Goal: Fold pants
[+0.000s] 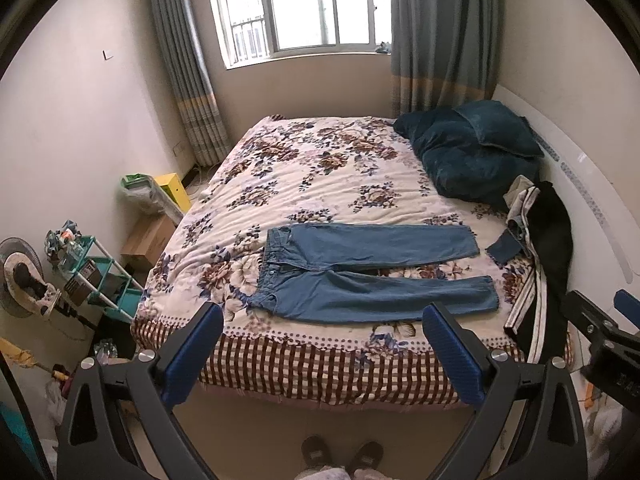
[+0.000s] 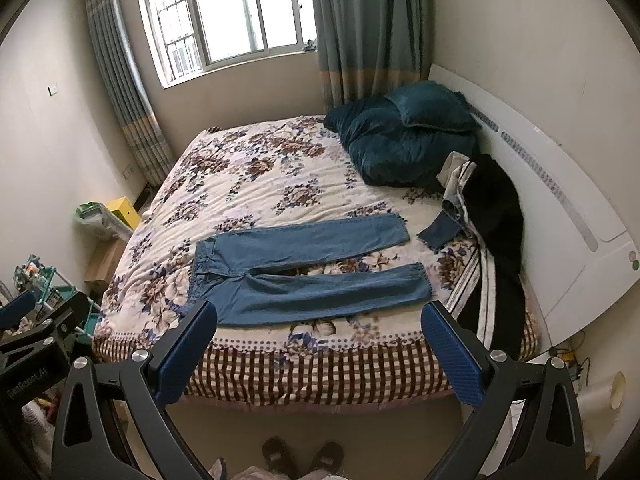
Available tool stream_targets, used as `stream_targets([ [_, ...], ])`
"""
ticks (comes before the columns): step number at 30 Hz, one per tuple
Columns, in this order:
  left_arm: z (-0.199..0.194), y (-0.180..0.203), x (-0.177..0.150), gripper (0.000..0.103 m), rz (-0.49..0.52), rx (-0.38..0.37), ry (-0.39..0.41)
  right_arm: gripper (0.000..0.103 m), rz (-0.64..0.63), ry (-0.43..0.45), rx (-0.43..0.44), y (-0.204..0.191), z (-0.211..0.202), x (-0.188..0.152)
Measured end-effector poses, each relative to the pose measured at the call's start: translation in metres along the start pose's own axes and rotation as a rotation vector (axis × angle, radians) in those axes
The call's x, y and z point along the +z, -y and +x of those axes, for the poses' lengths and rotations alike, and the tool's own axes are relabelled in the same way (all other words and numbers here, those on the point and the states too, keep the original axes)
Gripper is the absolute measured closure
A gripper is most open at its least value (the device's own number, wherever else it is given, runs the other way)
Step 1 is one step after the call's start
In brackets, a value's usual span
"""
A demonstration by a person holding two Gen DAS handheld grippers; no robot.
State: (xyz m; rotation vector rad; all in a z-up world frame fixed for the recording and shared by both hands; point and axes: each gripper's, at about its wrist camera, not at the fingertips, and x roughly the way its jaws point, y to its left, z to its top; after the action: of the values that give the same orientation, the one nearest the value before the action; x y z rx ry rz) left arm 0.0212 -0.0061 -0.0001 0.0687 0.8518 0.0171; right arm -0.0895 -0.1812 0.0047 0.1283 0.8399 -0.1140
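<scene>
Scene: a pair of blue denim pants [image 1: 360, 276] is seen spread flat on a floral bedspread [image 1: 304, 184], close to the near edge of the bed, waistband to the left and both legs running to the right

Layout: the two legs are parted in a narrow V, the far leg lying slightly higher on the bed; the near hem [image 2: 420, 280] ends just short of a heap of dark clothing [image 2: 496, 216] piled along the right side

Left gripper [image 1: 324, 356]: held above the floor in front of the bed, its blue pads spread wide; nothing is gripped

Right gripper [image 2: 320, 354]: likewise held off the bed edge, fingers wide apart and empty; no contact with the cloth is shown in either view

Progress: no fold is visible yet, so the task is judged to be at its very start

Handling: the denim is judged moderately heavy and fairly stiff for cloth, likely to hold a crease and drag rather than slide on the textured bedspread; breakage is not a concern

Grip points: the near corner of the waistband [image 1: 262, 302] is judged suitable for the left gripper and the near hem for the right, so that the near leg may be lifted over the far one

Risk: a thin pinch may pick up the bedspread with the denim, and the thick waistband seam may slip from a shallow bite
</scene>
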Motion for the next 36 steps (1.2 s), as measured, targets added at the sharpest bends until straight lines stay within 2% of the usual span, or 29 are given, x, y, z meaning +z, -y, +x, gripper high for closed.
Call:
stream_targets([
  [6, 0.037, 0.007, 0.007, 0.001, -0.025, 0.056, -0.008, 0.000, -0.005, -0.010, -0.026, 0.010, 0.039, 0.007],
  [11, 0.087, 0.019, 0.019, 0.001, -0.009, 0.080, -0.039, 0.000, 0.021, -0.042, -0.063, 0.021, 0.088, 0.021],
  [19, 0.186, 0.042, 0.051, 0.001, 0.078, 0.074, -0.107, 0.000, 0.103, -0.131, -0.101, 0.033, 0.206, 0.055],
  [24, 0.270, 0.049, 0.084, 0.001, 0.133, 0.053, -0.155, 0.000, 0.140, -0.195, -0.137, 0.027, 0.305, 0.088],
  [28, 0.353, 0.049, 0.108, 0.001, 0.155, 0.030, -0.228, 0.000, 0.133, -0.228, -0.174, 0.018, 0.382, 0.114],
  [31, 0.432, 0.057, 0.123, 0.001, 0.181, 0.029, -0.275, 0.000, 0.121, -0.251, -0.179, 0.012, 0.453, 0.132],
  [36, 0.539, 0.075, 0.137, 0.001, 0.268, 0.028, -0.367, 0.000, 0.057, -0.383, -0.186, 0.003, 0.602, 0.159],
])
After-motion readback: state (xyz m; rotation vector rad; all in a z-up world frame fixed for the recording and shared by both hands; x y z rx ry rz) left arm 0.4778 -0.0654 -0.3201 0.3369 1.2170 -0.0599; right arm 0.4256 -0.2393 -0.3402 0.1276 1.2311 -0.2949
